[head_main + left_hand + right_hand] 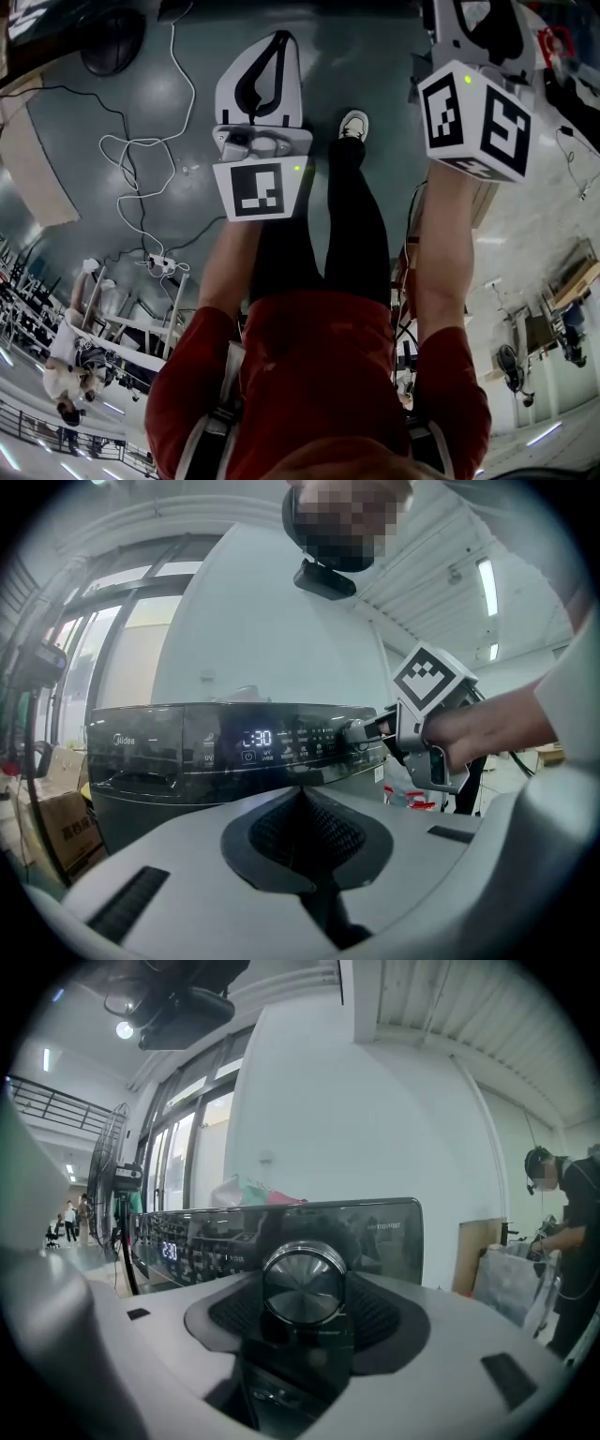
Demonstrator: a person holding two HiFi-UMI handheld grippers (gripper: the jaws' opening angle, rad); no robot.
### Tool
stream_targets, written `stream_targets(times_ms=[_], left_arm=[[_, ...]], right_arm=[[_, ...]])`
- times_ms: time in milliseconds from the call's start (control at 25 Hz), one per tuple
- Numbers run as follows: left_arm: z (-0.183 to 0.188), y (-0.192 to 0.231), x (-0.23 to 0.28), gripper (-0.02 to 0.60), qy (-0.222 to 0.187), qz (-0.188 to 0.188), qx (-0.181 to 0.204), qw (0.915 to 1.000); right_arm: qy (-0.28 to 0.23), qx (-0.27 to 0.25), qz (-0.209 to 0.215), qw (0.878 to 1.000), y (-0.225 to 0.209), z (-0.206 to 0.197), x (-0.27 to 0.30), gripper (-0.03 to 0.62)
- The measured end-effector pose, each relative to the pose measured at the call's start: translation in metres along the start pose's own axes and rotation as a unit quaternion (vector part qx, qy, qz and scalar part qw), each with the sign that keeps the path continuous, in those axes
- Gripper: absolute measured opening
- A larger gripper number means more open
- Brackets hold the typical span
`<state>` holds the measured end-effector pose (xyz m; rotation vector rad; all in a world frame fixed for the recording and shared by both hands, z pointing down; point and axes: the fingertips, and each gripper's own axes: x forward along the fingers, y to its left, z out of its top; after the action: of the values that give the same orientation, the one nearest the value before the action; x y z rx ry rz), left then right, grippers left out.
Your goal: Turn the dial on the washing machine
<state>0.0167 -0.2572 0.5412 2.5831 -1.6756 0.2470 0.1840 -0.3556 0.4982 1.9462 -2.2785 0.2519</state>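
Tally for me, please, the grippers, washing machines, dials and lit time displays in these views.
Grippers: 2 (left gripper, right gripper)
Washing machine: 1
Dial: 1, clamped in the right gripper's jaws
Lit time display: 1
Total: 5

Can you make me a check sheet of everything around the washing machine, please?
Surface: washing machine control panel, dark, display lit.
Job's things: dial, silver, on the panel.
Clutter: cardboard box beside the machine.
Grippers: right gripper fingers closed on the dial; left gripper shut, empty, away from the machine.
Cables: white cable looped across the floor to a power strip.
Surroundings: tall windows; a person nearby.
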Motion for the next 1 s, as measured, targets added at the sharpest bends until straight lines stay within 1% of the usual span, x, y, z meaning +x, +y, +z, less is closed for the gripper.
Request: stream_targets(times_ms=[280, 600, 720, 880, 920, 1000], left_arm=[[-0.003, 0.002, -0.002, 0.017, -0.002, 0.000, 0.003, 1.0000], [-0.004, 0.009, -0.002, 0.017, 0.001, 0.004, 0.006, 1.0000], [-0.003, 0.011, -0.003, 0.017, 0.004, 0.009, 0.011, 0.9999], [-0.003, 0.016, -0.004, 0.017, 0.001, 0.016, 0.008, 0.9998], [-0.003, 0.017, -0.004, 0.017, 0.001, 0.017, 0.008, 0.9998], [-0.002, 0.016, -0.003, 0.015, 0.002, 0.016, 0.009, 0.9998]], right_arm=[[0.000, 0.037, 0.004, 0.999, 0.001, -0.005, 0.001, 0.278], [-0.004, 0.135, 0.015, 0.991, -0.001, -0.003, 0.004, 0.278], [-0.009, 0.189, 0.024, 0.982, -0.005, -0.002, 0.001, 0.278], [-0.016, 0.270, 0.040, 0.962, -0.007, -0.002, 0.002, 0.278], [-0.017, 0.282, 0.041, 0.958, -0.007, -0.002, 0.003, 0.278], [-0.020, 0.290, 0.040, 0.956, -0.008, -0.001, 0.003, 0.278]])
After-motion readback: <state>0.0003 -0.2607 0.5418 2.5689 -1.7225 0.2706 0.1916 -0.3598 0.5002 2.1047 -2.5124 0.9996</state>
